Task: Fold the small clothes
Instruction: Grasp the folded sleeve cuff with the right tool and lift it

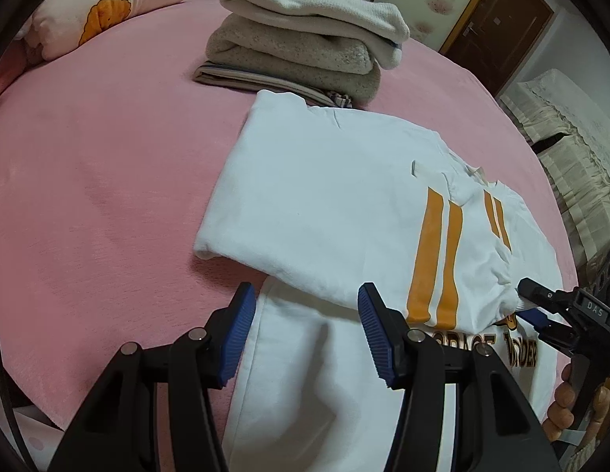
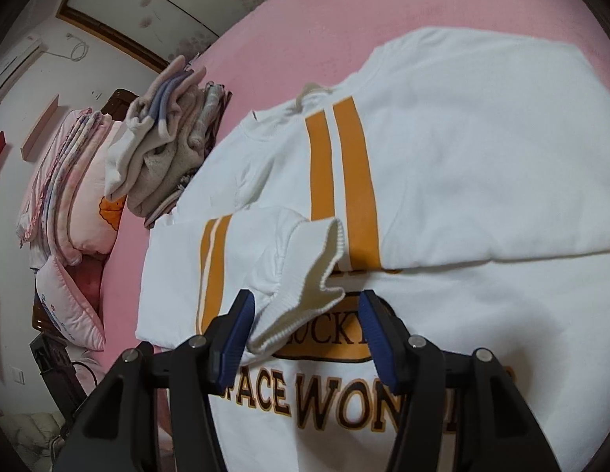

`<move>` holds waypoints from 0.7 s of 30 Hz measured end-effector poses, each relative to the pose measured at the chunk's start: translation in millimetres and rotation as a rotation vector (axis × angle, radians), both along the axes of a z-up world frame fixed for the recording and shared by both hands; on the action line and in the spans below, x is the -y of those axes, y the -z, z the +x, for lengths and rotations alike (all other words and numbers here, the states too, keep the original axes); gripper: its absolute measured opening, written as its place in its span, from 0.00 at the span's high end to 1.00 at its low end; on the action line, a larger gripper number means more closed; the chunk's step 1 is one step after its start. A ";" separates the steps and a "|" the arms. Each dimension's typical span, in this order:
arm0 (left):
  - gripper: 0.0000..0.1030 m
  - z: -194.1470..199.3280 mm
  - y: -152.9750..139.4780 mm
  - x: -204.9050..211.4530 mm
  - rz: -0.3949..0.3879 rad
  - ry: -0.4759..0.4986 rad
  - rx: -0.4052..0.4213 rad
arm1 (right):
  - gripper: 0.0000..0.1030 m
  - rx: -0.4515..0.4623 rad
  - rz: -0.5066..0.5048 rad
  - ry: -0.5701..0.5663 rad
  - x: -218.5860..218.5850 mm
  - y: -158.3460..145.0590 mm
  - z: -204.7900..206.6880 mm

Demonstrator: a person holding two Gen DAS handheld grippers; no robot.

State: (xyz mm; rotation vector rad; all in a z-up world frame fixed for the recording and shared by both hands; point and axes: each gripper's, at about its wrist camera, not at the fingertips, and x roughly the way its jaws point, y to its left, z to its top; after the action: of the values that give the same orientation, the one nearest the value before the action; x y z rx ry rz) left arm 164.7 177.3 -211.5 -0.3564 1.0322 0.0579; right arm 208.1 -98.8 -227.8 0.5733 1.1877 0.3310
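Observation:
A white sweatshirt (image 1: 316,196) with orange stripes and brown lettering lies on the pink bed (image 1: 100,181), both sleeves folded across its body. My left gripper (image 1: 305,330) is open and empty, low over the shirt's near edge. My right gripper (image 2: 305,330) is open; a ribbed sleeve cuff (image 2: 305,287) lies loose between its fingers, touching the left pad. In the left wrist view the right gripper (image 1: 541,306) shows at the right, by that cuff. The shirt also fills the right wrist view (image 2: 462,157).
A stack of folded clothes (image 1: 301,47) sits at the far side of the bed, also in the right wrist view (image 2: 167,145). A pink pillow (image 1: 108,4) lies far left. Bedding piles (image 2: 73,181) stand beyond. The bed's edge (image 1: 556,204) runs along the right.

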 end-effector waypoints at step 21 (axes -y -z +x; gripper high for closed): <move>0.45 4.4 17.2 -1.8 0.039 -0.014 -0.017 | 0.93 0.444 -0.365 -0.145 -34.6 -113.0 28.9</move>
State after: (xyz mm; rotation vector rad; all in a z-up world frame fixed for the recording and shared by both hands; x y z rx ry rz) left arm 169.1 179.1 -228.7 -0.3283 1.0440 0.0938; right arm 237.0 -64.1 -114.7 0.0847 0.8304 0.3334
